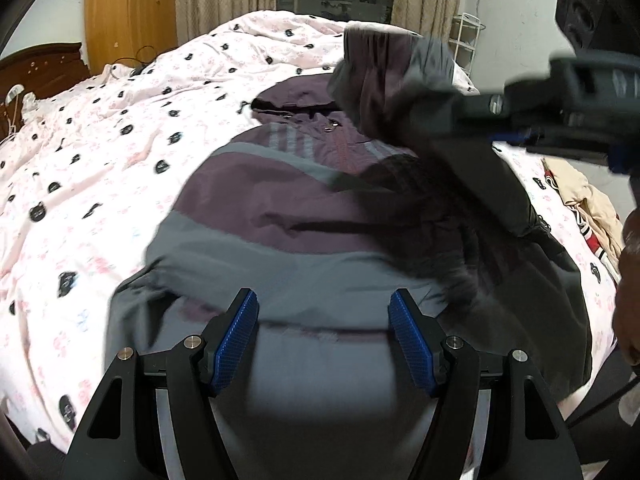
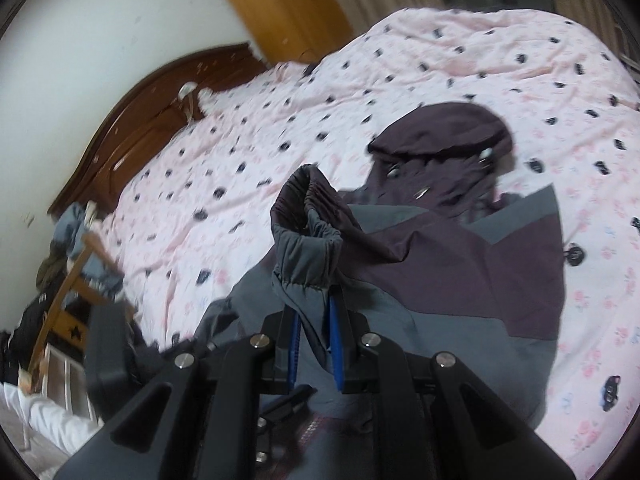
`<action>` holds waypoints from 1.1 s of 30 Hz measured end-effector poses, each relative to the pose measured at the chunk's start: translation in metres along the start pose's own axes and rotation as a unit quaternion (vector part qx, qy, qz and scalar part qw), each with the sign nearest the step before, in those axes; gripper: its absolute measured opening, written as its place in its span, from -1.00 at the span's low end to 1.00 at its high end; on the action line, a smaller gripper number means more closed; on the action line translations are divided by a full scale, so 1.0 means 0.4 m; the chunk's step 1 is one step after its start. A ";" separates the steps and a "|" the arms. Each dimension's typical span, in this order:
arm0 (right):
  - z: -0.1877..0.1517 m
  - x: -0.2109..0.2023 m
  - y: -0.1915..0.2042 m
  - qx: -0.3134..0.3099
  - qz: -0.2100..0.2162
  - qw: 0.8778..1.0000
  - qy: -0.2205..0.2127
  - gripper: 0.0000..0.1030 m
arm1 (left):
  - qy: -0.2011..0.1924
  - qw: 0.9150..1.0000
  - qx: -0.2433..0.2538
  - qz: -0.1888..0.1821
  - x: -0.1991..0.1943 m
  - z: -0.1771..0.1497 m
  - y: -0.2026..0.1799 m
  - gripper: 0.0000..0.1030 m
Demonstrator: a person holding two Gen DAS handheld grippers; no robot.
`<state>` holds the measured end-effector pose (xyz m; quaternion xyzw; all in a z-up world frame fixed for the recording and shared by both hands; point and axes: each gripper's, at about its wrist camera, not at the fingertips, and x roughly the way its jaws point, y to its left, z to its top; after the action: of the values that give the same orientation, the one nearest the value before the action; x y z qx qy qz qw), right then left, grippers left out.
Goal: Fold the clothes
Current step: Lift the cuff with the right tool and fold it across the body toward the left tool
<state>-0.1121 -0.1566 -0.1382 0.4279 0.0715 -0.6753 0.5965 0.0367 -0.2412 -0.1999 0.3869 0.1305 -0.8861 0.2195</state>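
A purple and grey hooded jacket [image 1: 280, 208] lies spread on the pink bed cover, hood [image 1: 296, 96] at the far end. My left gripper [image 1: 322, 320] is open and empty just above the jacket's grey hem. My right gripper [image 2: 314, 320] is shut on the jacket's sleeve [image 2: 308, 248] near the elastic cuff and holds it lifted above the jacket body [image 2: 500, 264]. In the left wrist view the right gripper [image 1: 460, 114] comes in from the right with the sleeve [image 1: 384, 80] hanging from it.
The pink patterned bed cover [image 1: 100, 152] spreads all around the jacket. A beige garment [image 1: 588, 204] lies at the bed's right edge. A wooden headboard [image 2: 160, 100] and wardrobe [image 1: 128, 12] stand beyond the bed. A wooden chair with clothes [image 2: 76, 264] stands beside it.
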 end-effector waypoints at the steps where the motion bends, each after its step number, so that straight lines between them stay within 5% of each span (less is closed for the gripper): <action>1: -0.006 0.014 0.010 -0.006 0.003 1.000 0.009 -0.73 | 0.002 1.000 -0.007 0.001 -0.003 -0.004 0.013 0.24; 12: -0.073 0.112 0.053 -0.040 0.031 0.995 0.082 -0.73 | -0.038 0.997 -0.055 0.034 -0.050 0.015 0.108 0.24; 33: -0.121 0.140 0.054 -0.040 0.048 0.992 0.111 -0.73 | -0.094 0.993 -0.045 0.050 -0.108 0.088 0.099 0.24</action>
<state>-0.0650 -0.1749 -0.1966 0.4790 0.1441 -0.5908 0.6330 0.0599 -0.2773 -0.1469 0.2979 0.1291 -0.8996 0.2920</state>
